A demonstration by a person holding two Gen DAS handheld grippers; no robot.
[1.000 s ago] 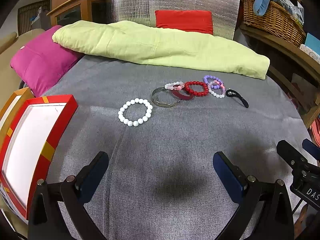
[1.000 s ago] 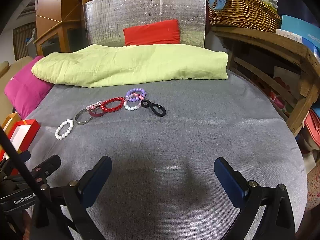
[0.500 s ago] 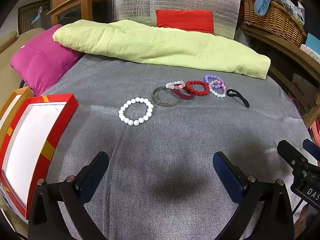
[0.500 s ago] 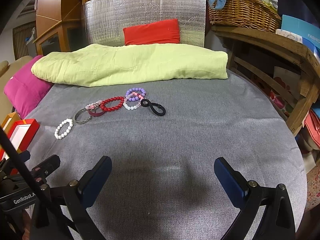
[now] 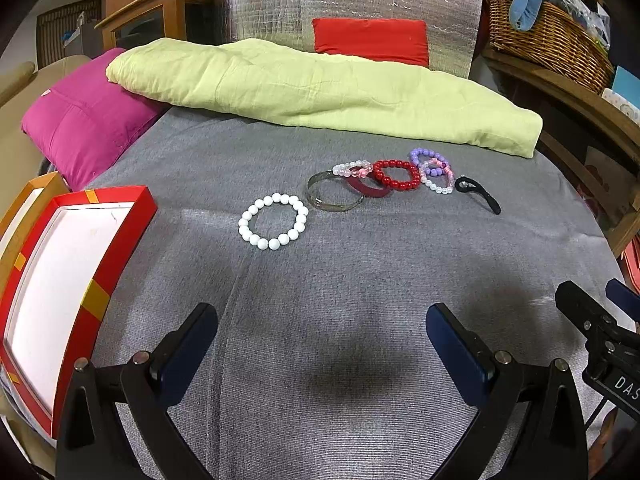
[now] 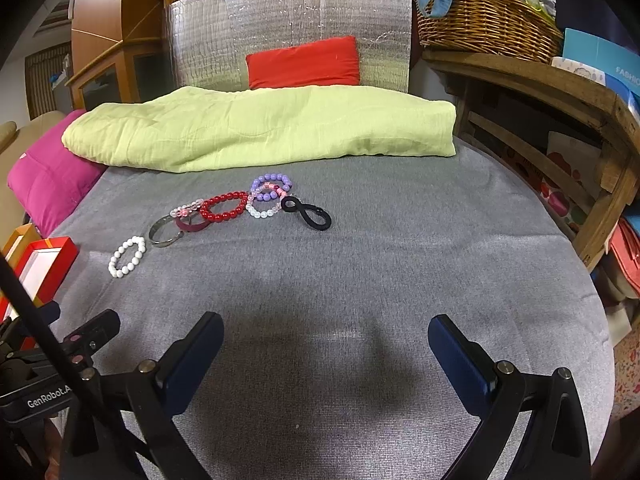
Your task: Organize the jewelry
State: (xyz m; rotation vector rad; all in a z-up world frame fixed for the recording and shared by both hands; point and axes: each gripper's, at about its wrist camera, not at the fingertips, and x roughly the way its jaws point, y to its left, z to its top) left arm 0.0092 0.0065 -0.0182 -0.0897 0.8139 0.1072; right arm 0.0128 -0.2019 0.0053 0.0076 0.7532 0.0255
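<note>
A white bead bracelet (image 5: 273, 221) lies flat and alone on the grey bed cover (image 5: 340, 280). Just beside it, a silver bangle (image 5: 334, 197), a maroon band (image 5: 366, 189), pink-clear beads (image 5: 352, 168), a red bead bracelet (image 5: 397, 175), purple and clear bead bracelets (image 5: 434, 170) overlap in a row. A black loop (image 5: 478, 193) ends it. An open red tray (image 5: 60, 276) lies well apart.

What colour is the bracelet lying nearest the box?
White beads: the white bracelet beside the red box, clearest in the left wrist view.

light: even indoor, moderately bright | shadows: soft dark patches on grey cloth (image 5: 360, 280) | edges: fisheye-bent, black-vignetted | focus: sharp
</note>
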